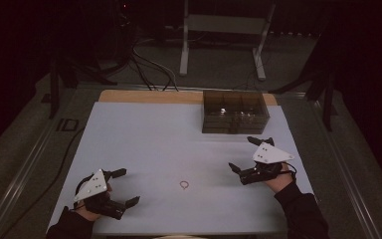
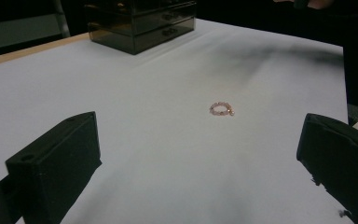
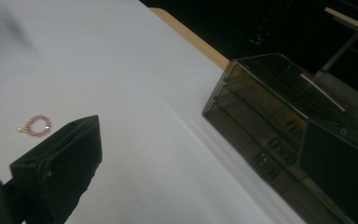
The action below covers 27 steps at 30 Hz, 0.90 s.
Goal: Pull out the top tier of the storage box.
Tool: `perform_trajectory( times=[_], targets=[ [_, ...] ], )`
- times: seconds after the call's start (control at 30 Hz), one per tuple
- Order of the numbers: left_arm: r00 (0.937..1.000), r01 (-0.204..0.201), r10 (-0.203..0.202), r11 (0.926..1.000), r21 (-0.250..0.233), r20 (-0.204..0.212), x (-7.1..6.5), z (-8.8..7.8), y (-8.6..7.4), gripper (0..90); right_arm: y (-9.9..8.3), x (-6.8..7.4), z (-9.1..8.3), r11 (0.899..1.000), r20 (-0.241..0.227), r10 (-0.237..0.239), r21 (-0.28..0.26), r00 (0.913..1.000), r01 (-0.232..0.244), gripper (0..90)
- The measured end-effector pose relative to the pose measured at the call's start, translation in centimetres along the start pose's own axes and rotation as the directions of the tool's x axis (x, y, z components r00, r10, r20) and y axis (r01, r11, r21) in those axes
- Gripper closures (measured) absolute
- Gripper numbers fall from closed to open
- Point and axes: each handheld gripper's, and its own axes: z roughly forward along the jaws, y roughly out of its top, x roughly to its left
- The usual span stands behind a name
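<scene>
A small bead bracelet (image 1: pixel 184 185) lies on the white surface (image 1: pixel 154 134) between the left gripper (image 1: pixel 126 187) and the right gripper (image 1: pixel 243 153), both with jaws wide apart.

Table (image 1: pixel 144 129): white top, bare across left, middle and near edge; open passage from every side. Obstacle: smoked drawer box (image 1: pixel 235 112) at far right edge, drawer fronts facing the person. Small bracelet (image 1: pixel 184 184) lies flat near centre front, well apart from box. Left gripper (image 1: pixel 123 187) and right gripper (image 1: pixel 242 155), jaws spread, flank it with bare surface between.
</scene>
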Motion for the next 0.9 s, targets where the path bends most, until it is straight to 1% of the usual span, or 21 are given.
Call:
perform_trajectory(
  times=[0.23, 0.33, 0.4, 0.43, 0.5, 0.67, 0.73, 0.9],
  targets=[
    [1.0, 0.002, -0.002, 1.0, -0.003, -0.002, 0.0, 0.0, 0.0, 1.0, 0.0, -0.6, 0.5, 1.0, 0.026, -0.023, 0.017, 0.9994, 0.022, 0.0],
    [1.0, 0.001, -0.001, 1.0, -0.001, 0.0, 0.0, 0.0, 0.0, 1.0, -0.1, -1.0, 1.0, 0.999, 0.043, -0.03, 0.029, 0.9986, 0.029, 0.0],
    [1.0, 0.002, -0.002, 1.0, -0.003, -0.002, 0.0, 0.0, 0.0, 1.0, -0.1, -1.1, 1.1, 0.998, 0.061, -0.051, 0.039, 0.9968, 0.048, 0.0],
    [1.0, 0.002, -0.002, 1.0, -0.003, -0.002, 0.0, 0.0, 0.0, 1.0, -0.1, -1.1, 1.1, 0.998, 0.061, -0.051, 0.039, 0.9968, 0.048, 0.0],
    [1.0, 0.004, -0.004, 1.0, -0.001, 0.0, 0.0, 0.0, 0.0, 1.0, -0.1, -1.2, 1.4, 0.996, 0.075, -0.068, 0.054, 0.9948, 0.064, 0.0],
    [1.0, 0.003, -0.003, 1.0, -0.002, 0.001, 0.0, 0.0, 0.0, 1.0, -0.2, -1.5, 1.8, 0.994, 0.084, -0.083, 0.071, 0.993, 0.077, 0.0],
    [1.0, 0.002, -0.002, 1.0, 0.003, 0.001, 0.0, 0.0, 0.0, 1.0, -0.1, -1.7, 2.1, 0.992, 0.102, -0.104, 0.082, 0.9893, 0.095, 0.0],
    [1.0, 0.001, -0.001, 1.0, 0.001, -0.001, 0.1, 0.0, 0.0, 1.0, 0.1, -2.0, 2.6, 0.989, 0.115, -0.122, 0.091, 0.9858, 0.112, 0.0]
  ],
)
